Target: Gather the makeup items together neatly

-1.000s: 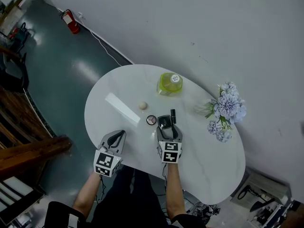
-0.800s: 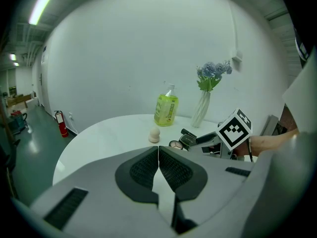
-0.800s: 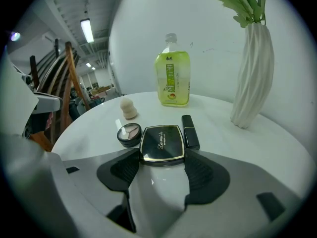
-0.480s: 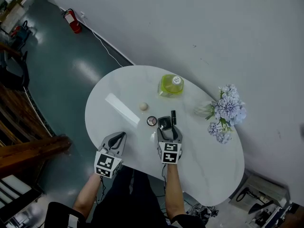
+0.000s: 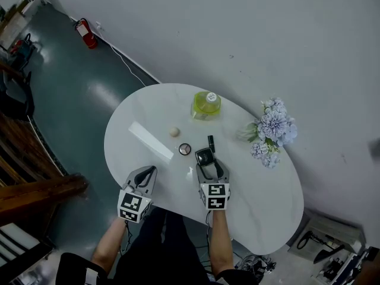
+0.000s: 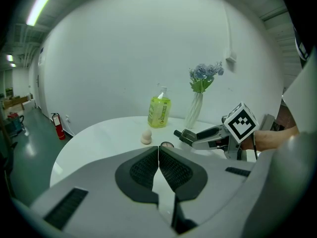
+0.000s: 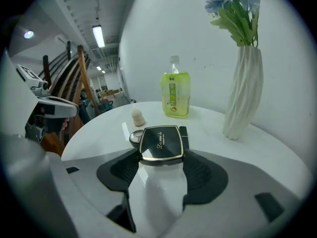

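My right gripper [image 5: 205,160] [image 7: 159,157] is shut on a black square compact [image 7: 161,143] [image 5: 205,156] with a gold rim, held just above the white table [image 5: 255,189]. Just beyond it lie a small round compact [image 5: 185,149] [image 7: 134,137] and a black lipstick tube [image 5: 211,142] [image 7: 184,131]. A beige makeup sponge [image 5: 174,132] [image 7: 137,116] [image 6: 146,136] stands further left. My left gripper [image 5: 145,174] [image 6: 158,152] is shut with nothing in it, near the table's front left edge.
A yellow-green bottle [image 5: 206,104] [image 7: 175,94] stands at the table's far side. A white vase of blue flowers [image 5: 268,129] [image 7: 242,90] stands at the right. A fire extinguisher [image 5: 82,27] sits on the floor by the wall.
The right gripper has stayed on the black compact and drawn it slightly nearer, away from the lipstick. The head view has shifted a little. The left gripper has not moved.
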`<state>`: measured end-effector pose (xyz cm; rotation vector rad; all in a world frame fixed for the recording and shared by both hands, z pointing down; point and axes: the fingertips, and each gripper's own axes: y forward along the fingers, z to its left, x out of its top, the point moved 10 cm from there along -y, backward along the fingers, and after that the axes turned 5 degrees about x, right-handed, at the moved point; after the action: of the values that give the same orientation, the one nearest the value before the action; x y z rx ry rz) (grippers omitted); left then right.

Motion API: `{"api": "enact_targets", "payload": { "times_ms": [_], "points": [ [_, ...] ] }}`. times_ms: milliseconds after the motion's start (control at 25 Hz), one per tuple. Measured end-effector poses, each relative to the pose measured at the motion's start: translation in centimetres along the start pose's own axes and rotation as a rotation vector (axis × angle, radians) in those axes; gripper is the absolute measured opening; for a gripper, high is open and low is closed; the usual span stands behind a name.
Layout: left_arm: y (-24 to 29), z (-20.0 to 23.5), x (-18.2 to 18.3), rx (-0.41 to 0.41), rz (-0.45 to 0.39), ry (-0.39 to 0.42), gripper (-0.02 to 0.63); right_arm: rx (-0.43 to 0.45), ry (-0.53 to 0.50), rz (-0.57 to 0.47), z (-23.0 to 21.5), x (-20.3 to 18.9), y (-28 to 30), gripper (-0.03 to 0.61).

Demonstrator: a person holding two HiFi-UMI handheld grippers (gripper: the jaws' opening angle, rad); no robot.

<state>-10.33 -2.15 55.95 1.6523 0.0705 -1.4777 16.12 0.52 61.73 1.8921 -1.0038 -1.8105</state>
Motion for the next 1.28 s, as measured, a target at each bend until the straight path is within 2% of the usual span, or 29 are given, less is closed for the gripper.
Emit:
{"api": "enact_targets", "payload": {
  "times_ms": [280, 600, 920, 1120, 1280],
  "points": [
    [-2.0, -0.3, 0.1, 0.032, -0.035, -0.007, 0.02, 0.102, -0.103, -0.052, 4.0, 1.9, -3.0, 0.278],
    [-5.5, 0.4, -2.2, 0.089, -0.045, -0.037, 0.02, 0.255, -0.219, -0.041, 10.1, 1.7, -1.7, 0.278],
    [-8.5, 2.0, -5.3, 0.199, -0.028, -0.11, 0.02, 0.397, -0.33, 0.028, 13.7, -0.2, 1.0, 0.278],
    [-9.4, 2.7, -7.0, 0.252, -0.016, -0.157, 0.02, 0.454, -0.397, 0.09, 15.1, -1.3, 2.9, 0.278],
    [-9.8, 2.8, -8.1, 0.264, -0.006, -0.18, 0.02, 0.475, -0.425, 0.128, 15.7, -2.2, 4.1, 0.278]
  ]
}}
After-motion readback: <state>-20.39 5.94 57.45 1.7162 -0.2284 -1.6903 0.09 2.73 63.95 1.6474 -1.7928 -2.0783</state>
